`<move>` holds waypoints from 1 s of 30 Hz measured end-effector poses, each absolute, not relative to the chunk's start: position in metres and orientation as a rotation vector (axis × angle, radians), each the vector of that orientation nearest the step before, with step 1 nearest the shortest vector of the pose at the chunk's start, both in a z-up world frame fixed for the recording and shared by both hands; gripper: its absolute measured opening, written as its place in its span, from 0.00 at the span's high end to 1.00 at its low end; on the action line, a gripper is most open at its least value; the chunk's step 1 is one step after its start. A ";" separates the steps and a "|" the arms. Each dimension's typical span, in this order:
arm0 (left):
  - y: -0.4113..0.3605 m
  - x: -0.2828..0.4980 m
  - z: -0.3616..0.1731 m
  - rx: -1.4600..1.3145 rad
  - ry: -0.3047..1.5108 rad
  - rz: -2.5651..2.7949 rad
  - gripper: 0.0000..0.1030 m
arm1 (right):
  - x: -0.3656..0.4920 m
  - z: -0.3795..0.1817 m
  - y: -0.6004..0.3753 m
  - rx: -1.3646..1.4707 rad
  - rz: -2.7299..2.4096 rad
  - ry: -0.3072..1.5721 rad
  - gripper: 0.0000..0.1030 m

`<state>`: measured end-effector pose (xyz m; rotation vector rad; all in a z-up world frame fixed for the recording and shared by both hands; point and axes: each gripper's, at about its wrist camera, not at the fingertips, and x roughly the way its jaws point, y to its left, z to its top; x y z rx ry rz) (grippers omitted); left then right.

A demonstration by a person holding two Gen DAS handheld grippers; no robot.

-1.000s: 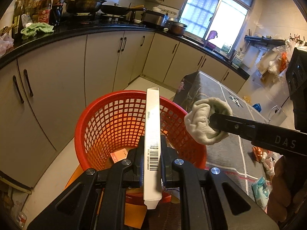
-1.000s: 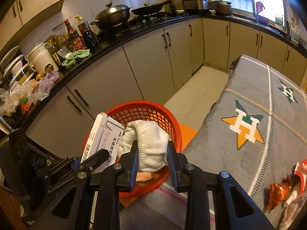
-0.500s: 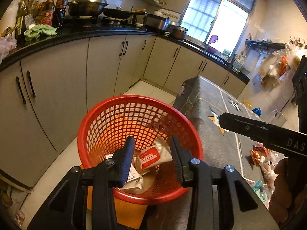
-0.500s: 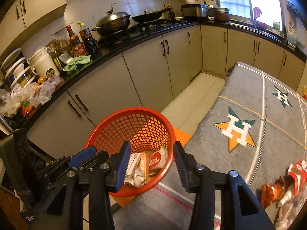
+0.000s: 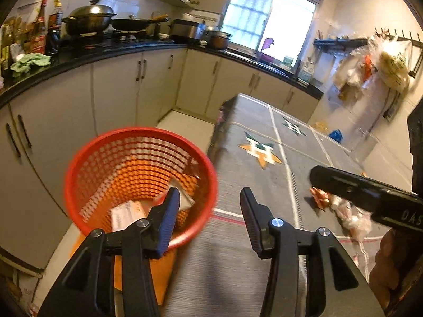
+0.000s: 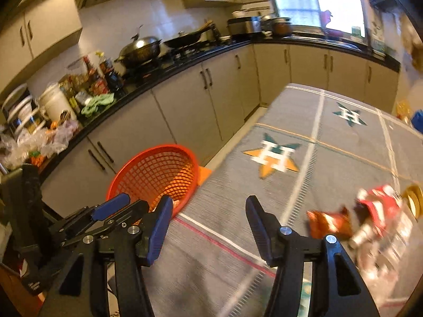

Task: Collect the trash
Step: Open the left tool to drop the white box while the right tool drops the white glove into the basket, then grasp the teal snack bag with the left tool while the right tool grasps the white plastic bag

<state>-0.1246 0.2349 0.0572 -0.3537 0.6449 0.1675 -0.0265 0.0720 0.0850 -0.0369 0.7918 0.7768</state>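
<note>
The kitchen is narrow, with pale cabinets [image 5: 119,89] under a black counter and a table covered by a grey cloth [image 5: 264,174] with star patterns. Beside the table's near corner stands the red basket [image 5: 79,211]; inside it lie a white box [image 5: 127,212] and some paper pieces, so part of the trash is already collected. The left gripper [image 5: 208,211] has just been opening, and its jaws are spread with nothing between them. The right gripper [image 6: 208,224] has also just been opening and is empty. On the cloth to the right, well apart from the basket, some wrappers [image 6: 327,223] and a red packet [image 6: 380,206] are not yet picked up. I judge the work is partly done.
</note>
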 end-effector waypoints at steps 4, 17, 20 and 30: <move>0.211 -0.115 0.058 -0.331 0.669 0.121 0.55 | -0.025 0.085 0.024 0.047 0.745 0.801 0.40; 0.112 -0.094 0.041 -0.279 0.809 -0.111 0.49 | -0.019 0.059 -0.144 0.147 0.527 0.790 0.27; 0.096 -0.094 0.038 -0.272 0.839 -0.145 0.36 | -0.005 0.042 -0.168 0.209 0.488 0.834 0.27; 0.045 -0.079 0.020 -0.287 0.980 -0.125 0.25 | 0.010 0.024 -0.183 0.290 0.505 0.863 0.27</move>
